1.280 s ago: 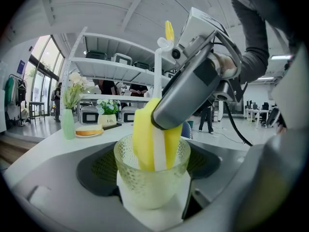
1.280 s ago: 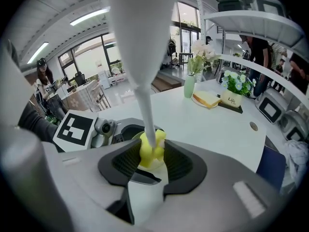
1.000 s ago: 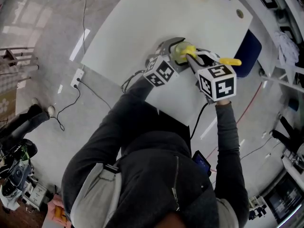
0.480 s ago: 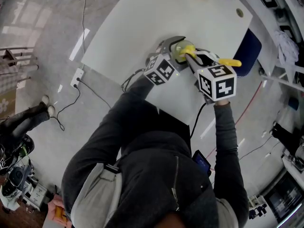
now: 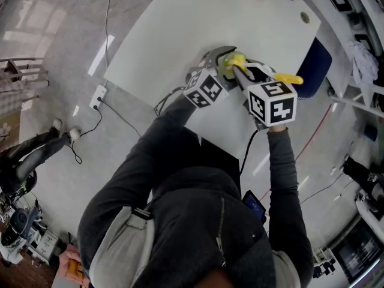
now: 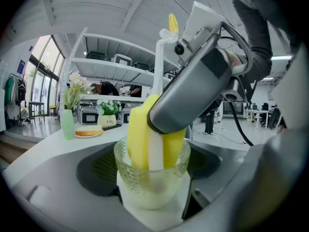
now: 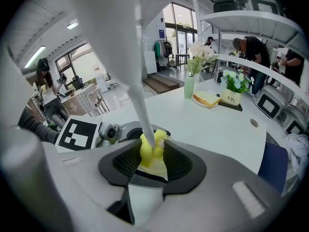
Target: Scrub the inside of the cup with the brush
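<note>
A clear textured glass cup (image 6: 145, 190) sits between the pads of my left gripper (image 6: 153, 156), which is shut on it. The yellow sponge head of the brush (image 6: 136, 139) is inside the cup, and its white handle (image 6: 158, 66) rises out of it. My right gripper (image 7: 153, 161) is shut on the brush, with the handle (image 7: 137, 100) running down to the sponge (image 7: 147, 151). In the head view the cup (image 5: 223, 69) and brush (image 5: 236, 60) are over the white table (image 5: 180, 29), between the left gripper (image 5: 217, 62) and the right gripper (image 5: 247, 75).
At the table's far end stand a green vase with flowers (image 7: 189, 86), a plate with bread (image 7: 206, 99) and a small potted plant (image 7: 234, 96). A blue chair (image 5: 313, 65) is at the table's right edge. Shelves and people are behind.
Both grippers, the cup and the brush stay almost where they were. A person's feet on the floor at the left have moved.
</note>
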`<state>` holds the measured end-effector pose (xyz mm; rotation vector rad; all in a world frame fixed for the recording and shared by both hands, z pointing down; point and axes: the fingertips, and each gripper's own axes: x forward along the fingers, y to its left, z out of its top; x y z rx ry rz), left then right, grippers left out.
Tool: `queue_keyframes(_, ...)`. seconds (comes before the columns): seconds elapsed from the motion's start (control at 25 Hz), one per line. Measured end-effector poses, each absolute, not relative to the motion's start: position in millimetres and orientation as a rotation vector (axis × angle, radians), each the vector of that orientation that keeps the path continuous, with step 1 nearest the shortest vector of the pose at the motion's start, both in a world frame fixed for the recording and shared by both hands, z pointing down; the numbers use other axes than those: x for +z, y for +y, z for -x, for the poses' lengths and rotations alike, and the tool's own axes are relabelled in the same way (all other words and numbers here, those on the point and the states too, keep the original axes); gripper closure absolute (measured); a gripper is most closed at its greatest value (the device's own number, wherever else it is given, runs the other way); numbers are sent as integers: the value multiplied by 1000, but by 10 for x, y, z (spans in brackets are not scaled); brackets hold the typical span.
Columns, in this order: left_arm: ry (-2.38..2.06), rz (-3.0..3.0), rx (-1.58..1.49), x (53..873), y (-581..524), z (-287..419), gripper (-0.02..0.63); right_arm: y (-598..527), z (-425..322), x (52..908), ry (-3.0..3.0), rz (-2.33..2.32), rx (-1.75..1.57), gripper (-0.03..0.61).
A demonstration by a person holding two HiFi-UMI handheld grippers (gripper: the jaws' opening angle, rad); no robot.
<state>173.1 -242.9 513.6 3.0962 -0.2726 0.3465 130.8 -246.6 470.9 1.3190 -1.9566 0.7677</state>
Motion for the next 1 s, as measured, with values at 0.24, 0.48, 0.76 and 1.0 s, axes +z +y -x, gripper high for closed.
queue_keyframes(0.24, -273, -3093, 344, 5112, -2436, -1738, 216, -2539, -1297, 4689, -1954, -1318, 755, 439)
queue_keyframes(0.48, -272, -3091, 339, 5109, -2445, -1738, 216, -2570, -1306, 4705, -1951, -1316, 751, 439)
queue_keyframes(0.76, -273, -3095, 338, 5112, -2448, -1719, 216, -2561, -1326, 4739, -1940, -1325, 750, 439)
queue_keyframes(1.0, -276, -3095, 340, 5127, -2431, -1748, 216, -2501, -1412, 4795, -1920, -1321, 746, 439)
